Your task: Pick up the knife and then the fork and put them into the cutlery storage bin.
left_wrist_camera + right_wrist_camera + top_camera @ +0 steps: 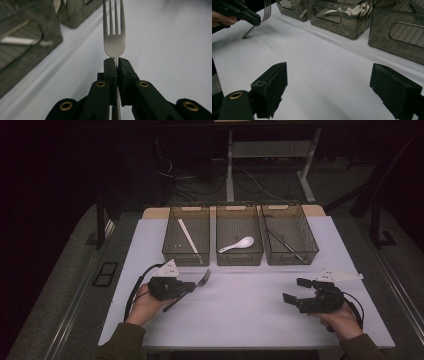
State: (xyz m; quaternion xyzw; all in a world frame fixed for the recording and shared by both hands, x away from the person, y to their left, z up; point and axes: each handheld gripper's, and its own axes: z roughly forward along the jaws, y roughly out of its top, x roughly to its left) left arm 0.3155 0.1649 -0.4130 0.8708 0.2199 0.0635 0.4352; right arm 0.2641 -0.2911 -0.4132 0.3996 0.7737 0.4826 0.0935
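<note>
- Nearest, low in the high view, the right gripper (pixel 295 290) holds its jaws spread wide over bare table (pixel 240 310), pinching nothing.
- Lower left, the left gripper (pixel 192 286) is pressed together on the fork (pixel 202 279), tines up toward the bins.
- Farther, upper centre, three bins (pixel 240 259) sit side by side; the middle holds a white spoon (pixel 237 244).

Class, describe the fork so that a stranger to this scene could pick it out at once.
Start at the white table with three grey bins in a row at its far edge. In front of the left bin, the left gripper is clamped on a silver fork. It is the one utensil outside the bins, its tines pointing toward them.
</note>
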